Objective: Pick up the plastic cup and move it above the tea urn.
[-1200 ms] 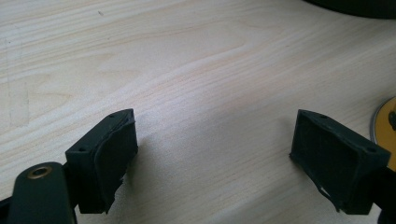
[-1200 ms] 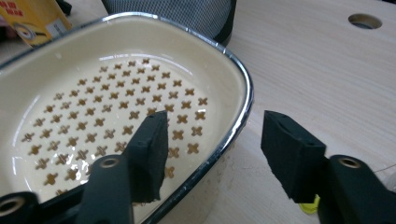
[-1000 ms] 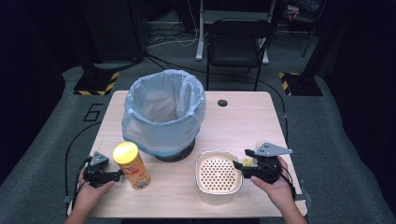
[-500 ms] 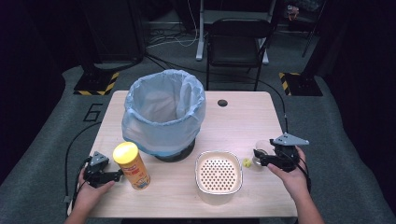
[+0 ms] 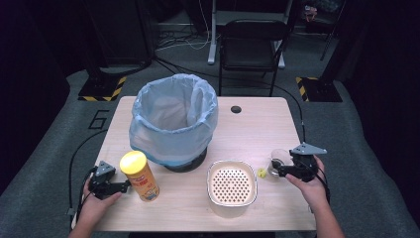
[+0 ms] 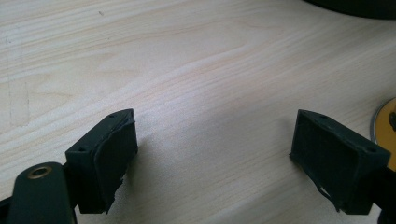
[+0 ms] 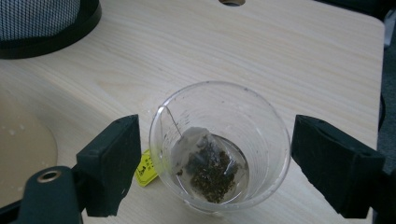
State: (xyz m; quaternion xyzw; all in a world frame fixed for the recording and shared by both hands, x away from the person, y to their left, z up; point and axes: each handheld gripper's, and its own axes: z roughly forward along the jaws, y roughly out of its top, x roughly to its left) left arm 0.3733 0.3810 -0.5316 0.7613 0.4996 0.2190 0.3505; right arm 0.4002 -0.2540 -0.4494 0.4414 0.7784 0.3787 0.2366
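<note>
fingers [image 7: 355,163] flank cup [image 7: 219,144]; strainer [image 5: 232,187] just beside.

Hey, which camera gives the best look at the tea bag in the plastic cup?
The right gripper view. It looks down into the clear plastic cup, showing the tea bag, its string and yellow tag, between the open right tool. In the high view the cup is small and the bag indistinct; the yellow tag shows beside it.
</note>
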